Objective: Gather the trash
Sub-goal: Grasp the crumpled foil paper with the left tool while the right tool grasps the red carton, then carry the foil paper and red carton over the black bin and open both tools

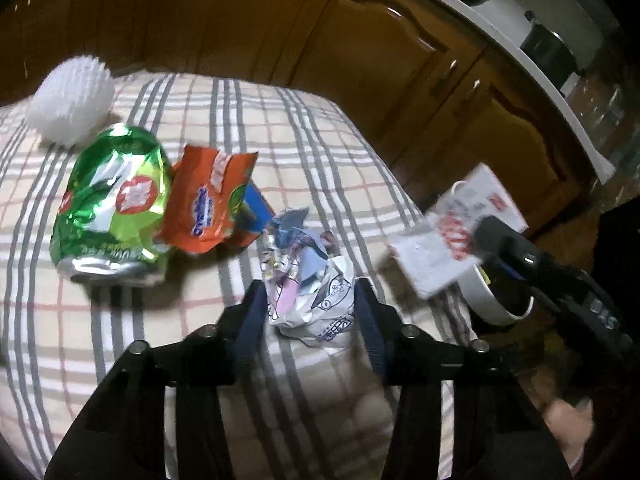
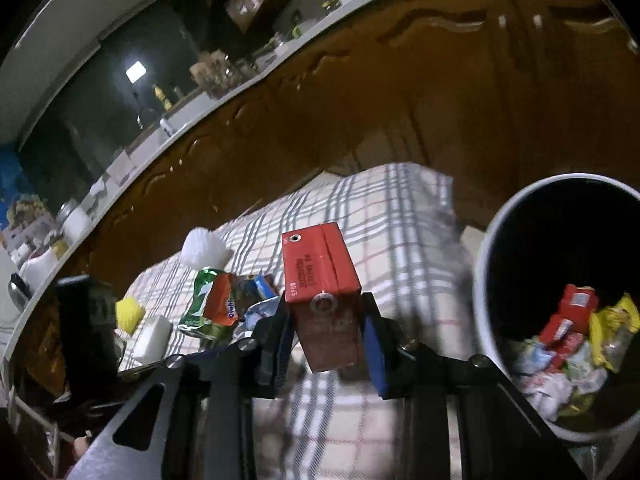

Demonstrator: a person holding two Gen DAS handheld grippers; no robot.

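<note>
My left gripper [image 1: 310, 292] is open, its fingers on either side of a crumpled printed paper wad [image 1: 308, 280] on the checked cloth [image 1: 280, 128]. A crushed green can [image 1: 110, 204], an orange wrapper [image 1: 204, 204] and a blue packet [image 1: 256, 208] lie to the left. My right gripper [image 2: 326, 320] is shut on a red juice carton [image 2: 320, 292], held above the cloth, left of the white trash bin [image 2: 492, 264] that holds several wrappers. In the left wrist view the carton [image 1: 452, 232] hangs by the bin [image 1: 488, 296].
A white spiky ball [image 1: 72, 100] sits at the cloth's far left. A yellow cup [image 2: 129, 314] and a white block [image 2: 154, 338] lie near the cloth's left edge. Brown cabinet doors [image 1: 360, 60] stand behind, under a white counter.
</note>
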